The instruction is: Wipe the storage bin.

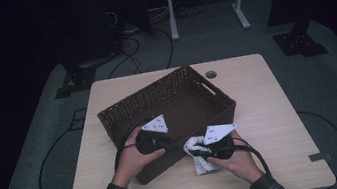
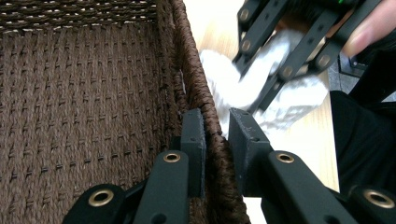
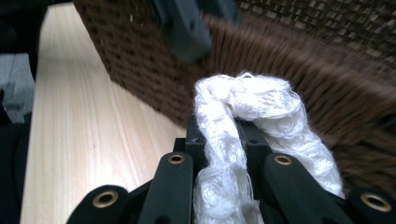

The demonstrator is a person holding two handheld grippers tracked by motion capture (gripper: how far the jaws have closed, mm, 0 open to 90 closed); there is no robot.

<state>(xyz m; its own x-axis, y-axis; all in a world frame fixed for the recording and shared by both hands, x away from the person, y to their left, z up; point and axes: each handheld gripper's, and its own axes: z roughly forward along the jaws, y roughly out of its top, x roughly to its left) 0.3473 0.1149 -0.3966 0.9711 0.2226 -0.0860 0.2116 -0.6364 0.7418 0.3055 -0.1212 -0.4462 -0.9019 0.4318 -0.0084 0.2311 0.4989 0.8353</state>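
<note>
left gripper view: left gripper (image 2: 217, 135) clamps basket (image 2: 84, 93) rim (right gripper (image 3: 223, 135) grips cloth (image 3: 243, 98)).

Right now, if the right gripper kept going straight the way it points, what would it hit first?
Probably the basket's woven wall: the right gripper, shut on the white cloth, points at it, though depth is unclear.

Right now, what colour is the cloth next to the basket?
White; the cloth shows best in the right gripper view.

**White cloth at the basket's near wall**

A crumpled white lace cloth (image 1: 200, 154) hangs bunched just outside the brown woven basket (image 1: 167, 99), which sits open-topped and skewed on the counter, its near rim beside the cloth.
</note>
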